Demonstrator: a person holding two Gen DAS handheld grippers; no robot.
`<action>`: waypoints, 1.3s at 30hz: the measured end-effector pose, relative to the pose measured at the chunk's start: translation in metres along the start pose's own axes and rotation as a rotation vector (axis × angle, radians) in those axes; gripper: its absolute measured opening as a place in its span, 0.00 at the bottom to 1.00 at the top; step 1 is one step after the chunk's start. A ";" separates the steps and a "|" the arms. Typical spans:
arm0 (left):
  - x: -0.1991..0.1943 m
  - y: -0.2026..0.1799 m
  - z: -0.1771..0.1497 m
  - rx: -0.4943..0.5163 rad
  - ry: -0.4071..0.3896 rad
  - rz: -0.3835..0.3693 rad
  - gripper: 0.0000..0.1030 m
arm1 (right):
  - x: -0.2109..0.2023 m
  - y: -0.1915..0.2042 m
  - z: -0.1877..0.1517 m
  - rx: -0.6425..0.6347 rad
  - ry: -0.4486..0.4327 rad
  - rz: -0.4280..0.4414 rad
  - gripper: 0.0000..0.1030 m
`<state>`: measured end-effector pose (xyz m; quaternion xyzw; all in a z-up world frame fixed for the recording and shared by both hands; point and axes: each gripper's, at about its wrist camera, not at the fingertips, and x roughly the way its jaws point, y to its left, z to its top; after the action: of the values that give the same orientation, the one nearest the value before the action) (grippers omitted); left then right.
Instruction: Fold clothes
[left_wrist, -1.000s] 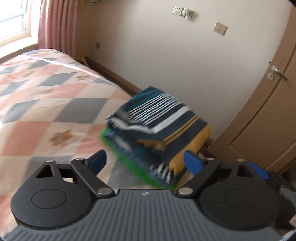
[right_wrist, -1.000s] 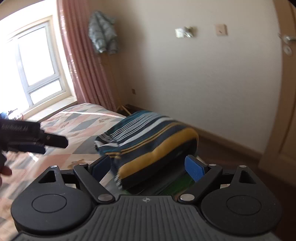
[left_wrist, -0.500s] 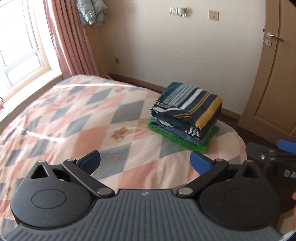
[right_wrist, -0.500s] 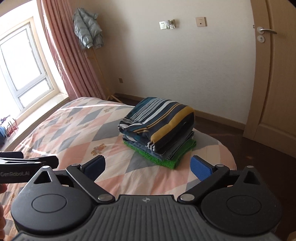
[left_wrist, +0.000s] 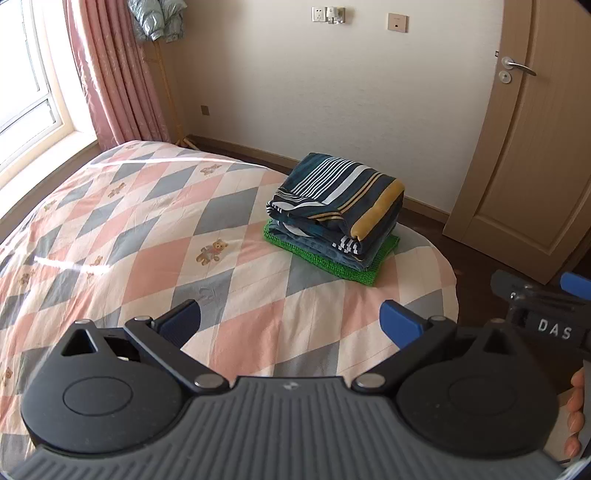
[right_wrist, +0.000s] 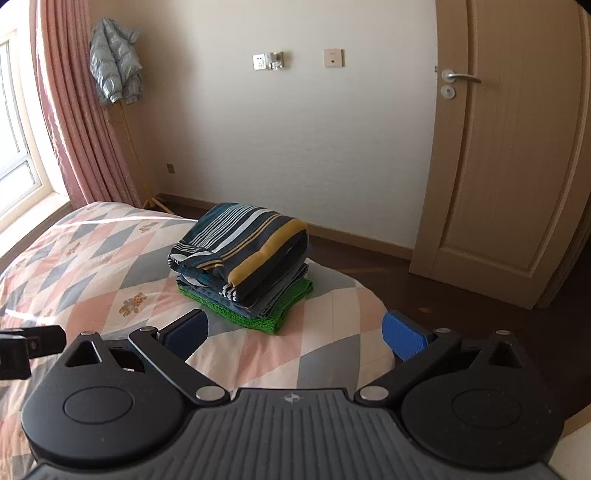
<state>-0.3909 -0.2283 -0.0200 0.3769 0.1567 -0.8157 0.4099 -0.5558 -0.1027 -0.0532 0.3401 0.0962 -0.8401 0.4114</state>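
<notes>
In the left wrist view the other black two-finger gripper is cut off at the 3 o'clock edge, only the letters "DAS" showing, and the person's hand behind it shows fingertips alone. The green knitted garment lies mostly hidden under the folded pile. The pale padded jacket is cropped at 12 o'clock.
</notes>
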 end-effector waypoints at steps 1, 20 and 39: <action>0.002 0.000 0.000 -0.001 0.004 0.002 0.99 | 0.001 -0.002 0.002 0.013 0.005 0.014 1.00; 0.054 -0.010 0.017 -0.057 0.100 0.074 0.99 | 0.069 0.007 0.031 -0.060 0.278 0.068 1.00; 0.128 -0.032 0.065 -0.121 0.189 0.127 0.99 | 0.157 -0.003 0.068 -0.180 0.408 0.120 1.00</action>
<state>-0.4964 -0.3158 -0.0728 0.4357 0.2193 -0.7382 0.4660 -0.6590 -0.2292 -0.1053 0.4698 0.2315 -0.7161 0.4614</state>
